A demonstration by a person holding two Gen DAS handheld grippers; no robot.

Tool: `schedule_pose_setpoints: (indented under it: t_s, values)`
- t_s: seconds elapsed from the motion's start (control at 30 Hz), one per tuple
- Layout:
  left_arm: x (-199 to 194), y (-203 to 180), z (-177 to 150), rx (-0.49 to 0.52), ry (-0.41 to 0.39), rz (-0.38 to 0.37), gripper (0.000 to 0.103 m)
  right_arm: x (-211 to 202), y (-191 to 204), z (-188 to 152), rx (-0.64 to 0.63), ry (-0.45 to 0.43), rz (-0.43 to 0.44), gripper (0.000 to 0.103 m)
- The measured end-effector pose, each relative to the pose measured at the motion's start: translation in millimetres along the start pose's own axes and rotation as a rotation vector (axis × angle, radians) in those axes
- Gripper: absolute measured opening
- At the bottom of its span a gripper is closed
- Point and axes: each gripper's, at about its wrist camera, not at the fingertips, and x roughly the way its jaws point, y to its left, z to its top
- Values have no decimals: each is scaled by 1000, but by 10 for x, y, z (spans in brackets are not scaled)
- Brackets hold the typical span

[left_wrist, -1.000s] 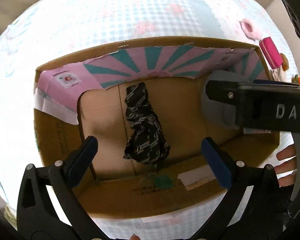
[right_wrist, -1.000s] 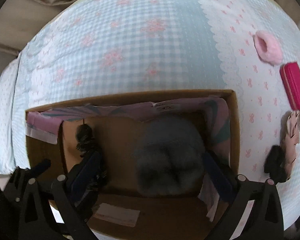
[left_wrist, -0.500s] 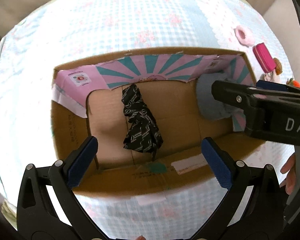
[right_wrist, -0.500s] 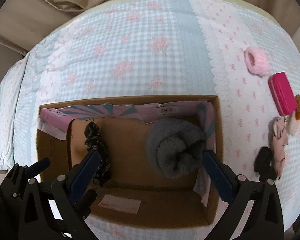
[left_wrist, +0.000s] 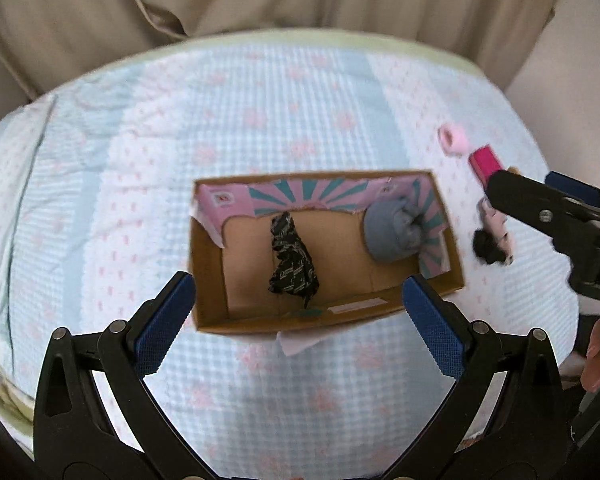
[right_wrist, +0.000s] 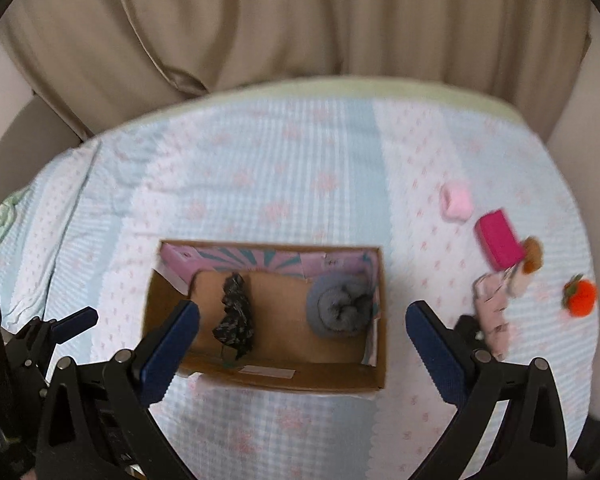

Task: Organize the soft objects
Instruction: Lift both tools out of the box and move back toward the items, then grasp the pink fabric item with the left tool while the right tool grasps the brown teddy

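A bed [right_wrist: 260, 160] with a blue checked sheet is carrying everything. A cardboard box [right_wrist: 260, 380] is sitting near the bed's front edge. Inside it, a rolled grey sock [right_wrist: 338, 310] is lying at the right end and a black patterned cloth [right_wrist: 236, 320] is lying near the middle. The left tongs [left_wrist: 300, 312] and right tongs [right_wrist: 302, 336] are both hanging spread wide above the box, pinching nothing. By the bed's right edge, a pink wallet [right_wrist: 498, 240], a pale pink cloth [right_wrist: 492, 312], a fluffy pink scrunchie [right_wrist: 456, 201] and an orange plush fruit [right_wrist: 580, 298] are lying.
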Motion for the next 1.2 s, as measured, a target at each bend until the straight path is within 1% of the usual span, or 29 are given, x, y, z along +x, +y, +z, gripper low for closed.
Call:
schedule_pose_setpoints:
  t_s: [0.1,0.2,0.33,0.4,0.47,0.6,0.77,0.87,0.93,1.03,1.1,1.2]
  values:
    - [-355,-24,-38,-12,-64,2,103,-425,-24,-49,-5,-84,-15,103]
    - [-683,-135,-79,-8,-130,14,103,-796,-113,-138,-12,-158,-31,103]
    - [-1024,-405,-116,1,-200,34,103,-1188,-335,-294,-18,-218,-76,103]
    - [-1142,-567,-130,-1,-229,40,103,-1353,-523,-377,-13,-239,-95,103]
    - [-1251,-768,-154,-5,-259,31,103,-1482,-732,-451,-5,-257,-113,103]
    - [-1347,-1245,-191,-4,-285,11,103,-1723,-1255,-588,11,-281,-138,103]
    - [-1316,-1954,-209,-17,-288,-2,103,-1884,-1942,-635,3,-292,-140,103]
    - [-1189,-2369,-173,-20,-276,-2,103,-1902,-2349,-622,-3,-292,-133,103]
    - [-1061,-2627,-150,-40,-262,-16,103,-1858,-2587,-591,-23,-283,-128,103]
    - [-842,-2912,-113,-51,-234,-38,103,-1753,-2916,-520,-60,-270,-133,103]
    - [-630,-3122,-75,-49,-207,-40,103,-1637,-3111,-451,-69,-260,-126,103]
    - [-321,-3337,-23,-56,-179,-38,103,-1402,-3339,-352,-83,-241,-105,103]
